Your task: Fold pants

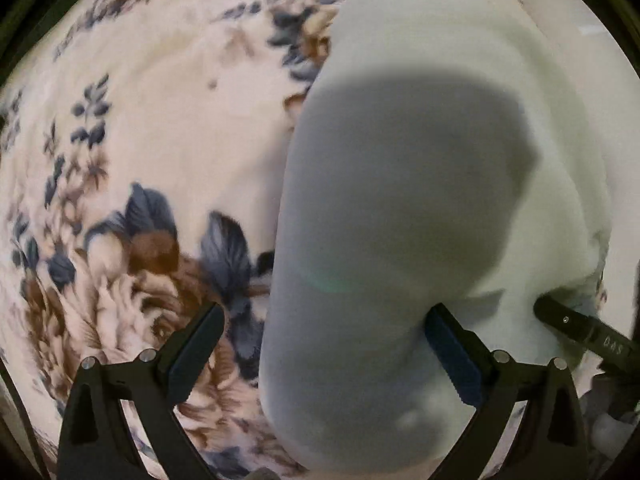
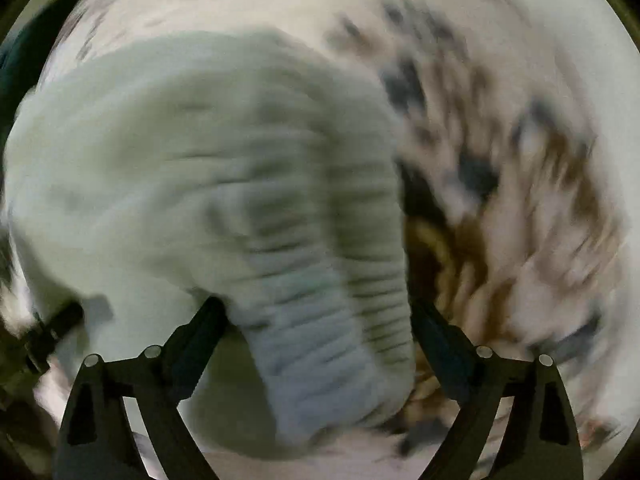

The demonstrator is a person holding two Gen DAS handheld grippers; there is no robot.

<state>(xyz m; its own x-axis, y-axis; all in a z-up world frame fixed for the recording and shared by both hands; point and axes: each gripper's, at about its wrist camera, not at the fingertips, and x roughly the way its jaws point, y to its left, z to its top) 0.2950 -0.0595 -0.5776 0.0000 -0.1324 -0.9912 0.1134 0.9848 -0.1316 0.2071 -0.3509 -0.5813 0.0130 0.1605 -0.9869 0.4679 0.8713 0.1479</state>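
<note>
The pants [image 1: 400, 208] are pale white-grey cloth lying on a floral bedsheet [image 1: 140, 160]. In the left wrist view my left gripper [image 1: 324, 328] is open, its jaws wide apart on either side of a strip of the pants, close above the cloth. In the right wrist view, which is motion-blurred, the ribbed, gathered waistband part of the pants [image 2: 320, 300] runs between the wide-apart fingers of my right gripper [image 2: 320, 320], which is open. The right gripper's dark finger [image 1: 580, 328] shows at the left view's right edge, against the cloth.
The bedsheet [image 2: 520, 160] with blue and brown flowers spreads around the pants on all sides. A dark object [image 2: 52, 336] shows at the lower left of the right wrist view; it looks like the other gripper.
</note>
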